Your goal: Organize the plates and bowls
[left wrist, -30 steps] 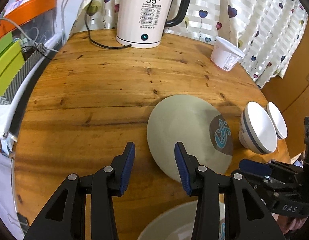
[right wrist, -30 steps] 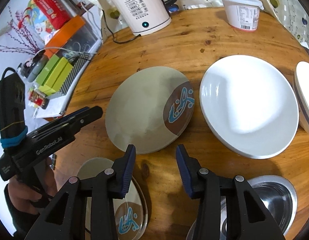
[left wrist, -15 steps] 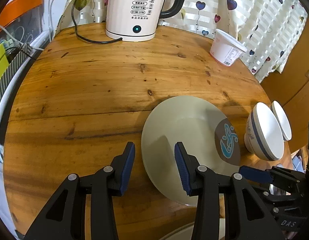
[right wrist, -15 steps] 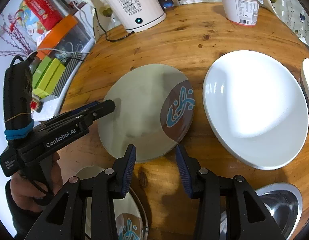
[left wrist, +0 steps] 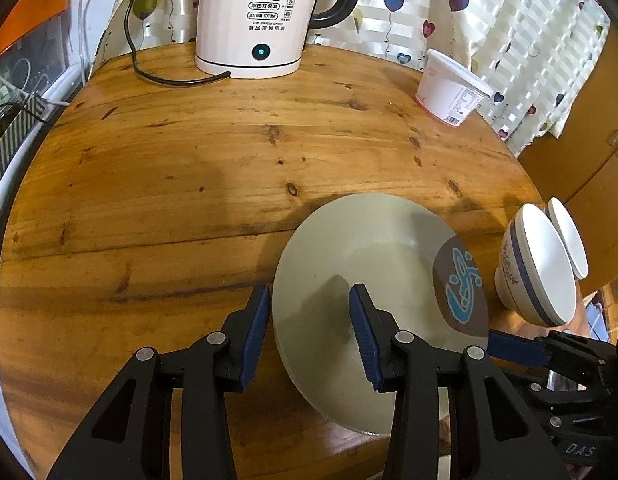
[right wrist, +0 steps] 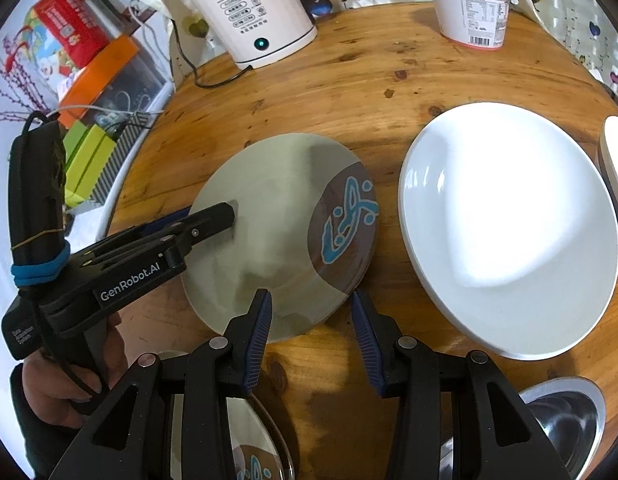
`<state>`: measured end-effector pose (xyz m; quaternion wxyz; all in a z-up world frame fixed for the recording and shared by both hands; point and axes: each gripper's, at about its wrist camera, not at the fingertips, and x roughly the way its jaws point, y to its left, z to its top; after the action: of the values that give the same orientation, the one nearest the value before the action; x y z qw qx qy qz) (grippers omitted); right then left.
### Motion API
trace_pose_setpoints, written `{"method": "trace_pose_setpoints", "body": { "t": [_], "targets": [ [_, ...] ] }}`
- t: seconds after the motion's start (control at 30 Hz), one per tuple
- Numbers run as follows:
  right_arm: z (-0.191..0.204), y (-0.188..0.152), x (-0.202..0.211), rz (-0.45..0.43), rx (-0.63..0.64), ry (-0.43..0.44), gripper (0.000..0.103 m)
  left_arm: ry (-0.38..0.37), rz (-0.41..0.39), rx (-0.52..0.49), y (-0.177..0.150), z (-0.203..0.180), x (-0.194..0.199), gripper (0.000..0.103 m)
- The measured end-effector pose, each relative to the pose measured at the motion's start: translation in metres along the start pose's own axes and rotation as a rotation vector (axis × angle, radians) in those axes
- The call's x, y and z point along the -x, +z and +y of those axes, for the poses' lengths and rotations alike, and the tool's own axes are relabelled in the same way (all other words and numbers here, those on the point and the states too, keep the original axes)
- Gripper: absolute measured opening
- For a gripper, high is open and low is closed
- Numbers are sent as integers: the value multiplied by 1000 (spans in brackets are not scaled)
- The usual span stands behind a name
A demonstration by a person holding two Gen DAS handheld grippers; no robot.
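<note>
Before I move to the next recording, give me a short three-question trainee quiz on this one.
1. True or false: the left gripper straddles the rim of the grey-green plate.
2. Which lies right of that plate in the right wrist view: A white plate, B kettle, C yogurt tub?
3. Fill in: the right gripper holds ____.

Key: 1 true; 2 A; 3 nothing.

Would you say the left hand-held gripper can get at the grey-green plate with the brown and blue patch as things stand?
Probably yes. The left hand-held gripper stands open with the left rim of the grey-green plate between its fingers, and nothing lies on the plate or in the way.
</note>
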<state>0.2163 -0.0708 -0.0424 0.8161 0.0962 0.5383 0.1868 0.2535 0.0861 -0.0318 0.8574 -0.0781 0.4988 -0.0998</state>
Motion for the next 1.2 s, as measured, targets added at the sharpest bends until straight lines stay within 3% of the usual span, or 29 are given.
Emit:
{"method": "trace_pose_setpoints", "body": {
  "t": [0.2, 0.7, 1.2],
  "targets": [
    [-2, 2, -3, 5, -12, -7, 42, 3, -8, 0, -1, 1, 0, 34],
    [5, 4, -6, -10, 21, -22, 34, 49, -28, 33, -15, 6, 14, 34],
    [2, 5, -9, -11, -4, -22, 33, 23, -32, 32, -18, 11, 12, 34]
  ]
}}
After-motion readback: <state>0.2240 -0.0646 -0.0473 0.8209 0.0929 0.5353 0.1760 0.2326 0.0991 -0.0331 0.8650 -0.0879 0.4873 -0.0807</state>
